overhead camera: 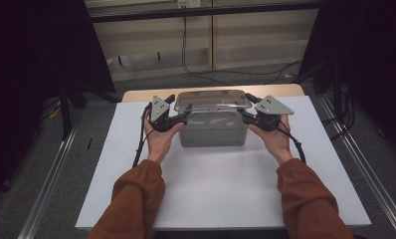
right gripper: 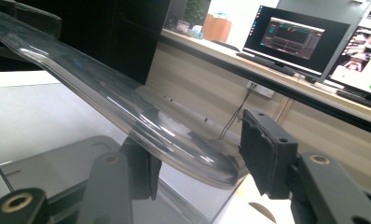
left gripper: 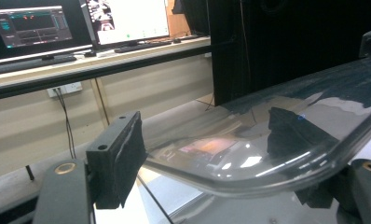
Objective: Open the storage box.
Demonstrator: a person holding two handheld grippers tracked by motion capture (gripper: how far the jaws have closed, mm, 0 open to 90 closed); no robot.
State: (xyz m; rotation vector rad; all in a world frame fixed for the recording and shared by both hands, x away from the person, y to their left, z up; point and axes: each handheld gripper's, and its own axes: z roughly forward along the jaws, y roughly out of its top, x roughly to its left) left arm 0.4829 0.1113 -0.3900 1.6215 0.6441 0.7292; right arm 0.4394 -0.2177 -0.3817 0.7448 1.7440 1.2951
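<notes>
A clear lid (overhead camera: pixel 213 99) sits over a grey box (overhead camera: pixel 214 128) at the far middle of the white table (overhead camera: pixel 226 189), with a gripper at each short end. The left gripper (overhead camera: pixel 182 117) and right gripper (overhead camera: pixel 245 114) straddle the lid's edge, but each upper pad still stands off it, so neither grips yet. Judging by this, the reach is done; clamping and moving the lid remain.

Clear plastic lid (overhead camera: pixel 213 100), tilted above grey translucent box (overhead camera: pixel 214 130), mid-table
</notes>
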